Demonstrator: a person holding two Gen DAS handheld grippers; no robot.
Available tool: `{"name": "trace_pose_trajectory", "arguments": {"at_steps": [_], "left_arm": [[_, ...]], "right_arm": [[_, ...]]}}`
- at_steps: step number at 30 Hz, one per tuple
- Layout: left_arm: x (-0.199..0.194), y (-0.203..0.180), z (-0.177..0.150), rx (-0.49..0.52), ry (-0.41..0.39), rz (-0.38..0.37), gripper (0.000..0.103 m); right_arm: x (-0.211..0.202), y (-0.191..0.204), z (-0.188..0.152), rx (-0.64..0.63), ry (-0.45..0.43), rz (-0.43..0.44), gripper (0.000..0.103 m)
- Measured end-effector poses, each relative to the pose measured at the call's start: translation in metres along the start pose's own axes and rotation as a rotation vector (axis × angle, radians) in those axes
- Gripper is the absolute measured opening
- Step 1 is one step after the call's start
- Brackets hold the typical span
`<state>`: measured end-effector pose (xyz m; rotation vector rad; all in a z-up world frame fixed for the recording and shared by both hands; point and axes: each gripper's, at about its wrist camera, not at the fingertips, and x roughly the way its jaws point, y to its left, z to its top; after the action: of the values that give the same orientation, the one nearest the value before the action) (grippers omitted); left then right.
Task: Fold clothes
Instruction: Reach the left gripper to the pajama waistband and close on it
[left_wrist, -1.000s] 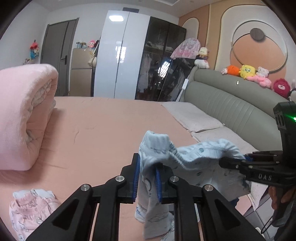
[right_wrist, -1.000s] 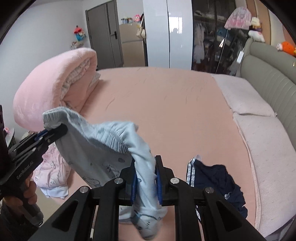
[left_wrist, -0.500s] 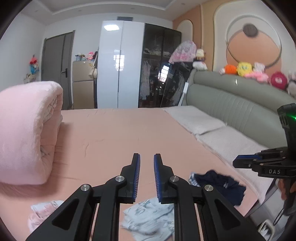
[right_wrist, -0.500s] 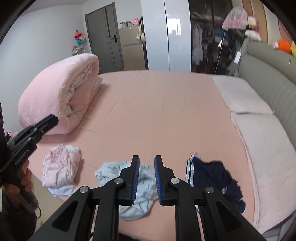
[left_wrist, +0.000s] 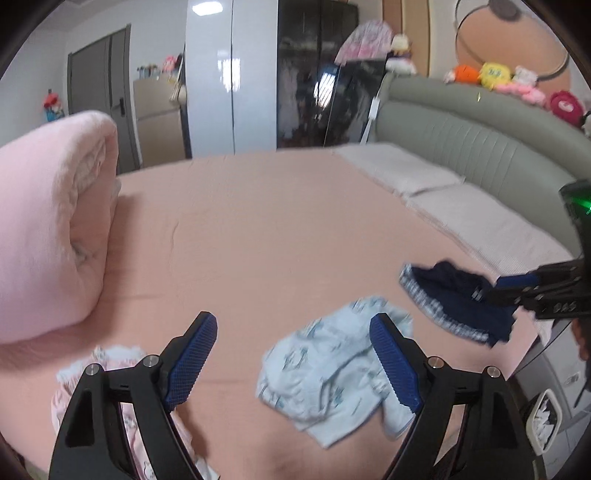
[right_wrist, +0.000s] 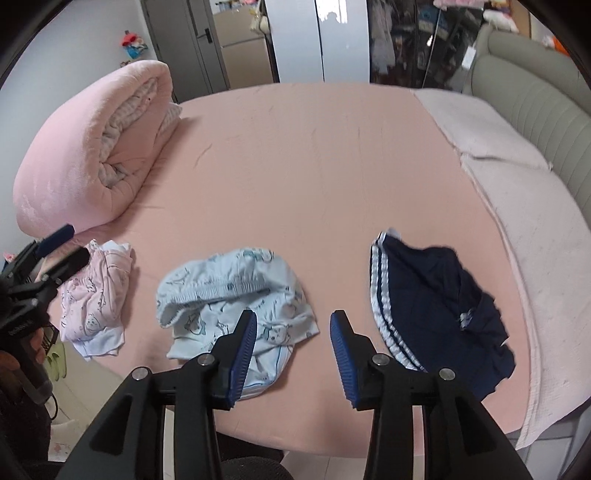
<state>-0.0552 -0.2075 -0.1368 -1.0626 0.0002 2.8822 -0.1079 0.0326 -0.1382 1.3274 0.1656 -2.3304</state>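
- On the bed (right_wrist: 314, 155), near its front edge, three garments lie in a row; the blue garment (right_wrist: 236, 291) is the middle one and serves as the landmark below.
- Blue garment: pale blue with small printed figures, crumpled in a loose heap, its elastic waistband bunched along the top. Nothing grips it. In the left wrist view it shows as the same heap (left_wrist: 332, 373), partly behind one pad.
- Left of it, apart from it: a pink garment (right_wrist: 98, 291), also crumpled, with a white edge at its lower end that reaches the bed's front edge.
- Right of it, apart from it: a navy garment (right_wrist: 439, 306) with white stripes along its left side, rumpled and lying flat.
- Behind it and to the left, well apart: a rolled pink quilt (right_wrist: 92, 147) resting on the sheet.
- Behind it and to the right: two pale pillows (right_wrist: 498, 155) against a grey headboard (right_wrist: 532, 96).
- Right gripper (right_wrist: 293, 354): pads spread wide with nothing between them, above the bed's front edge, just right of the blue garment; its left pad overlaps the garment's lower right corner in the picture, contact unclear.
- Left gripper (left_wrist: 291, 360): pads spread wide and empty, above the sheet just left of the blue garment. A hand (right_wrist: 18, 354) holds its grip at the far left, above the pink garment.
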Motion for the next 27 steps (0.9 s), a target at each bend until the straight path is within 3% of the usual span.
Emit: {"name": "trace_pose_trajectory", "arguments": {"at_steps": [4,6,8,19,23,27], "left_arm": [[0.015,-0.002,-0.018,0.003,0.058,-0.018,0.085],[0.022,-0.004,-0.03,0.019,0.091,-0.023,0.085],[0.031,-0.005,-0.041,0.024,0.134,-0.022,0.085],[0.073,-0.007,-0.085,0.006,0.305,-0.017,0.085],[0.088,-0.001,-0.09,-0.042,0.351,0.021,0.085],[0.094,0.007,-0.092,-0.115,0.333,0.009,0.085]], "right_arm": [[0.012,0.001,-0.005,-0.01,0.021,0.004,0.044],[0.019,0.003,-0.009,-0.038,0.025,-0.021,0.054],[0.028,0.005,-0.013,-0.067,0.039,-0.058,0.057],[0.081,0.001,-0.03,-0.08,0.156,-0.026,0.057],[0.094,0.004,-0.034,-0.092,0.18,-0.034,0.057],[0.107,0.007,-0.039,-0.104,0.203,-0.042,0.057]]}}
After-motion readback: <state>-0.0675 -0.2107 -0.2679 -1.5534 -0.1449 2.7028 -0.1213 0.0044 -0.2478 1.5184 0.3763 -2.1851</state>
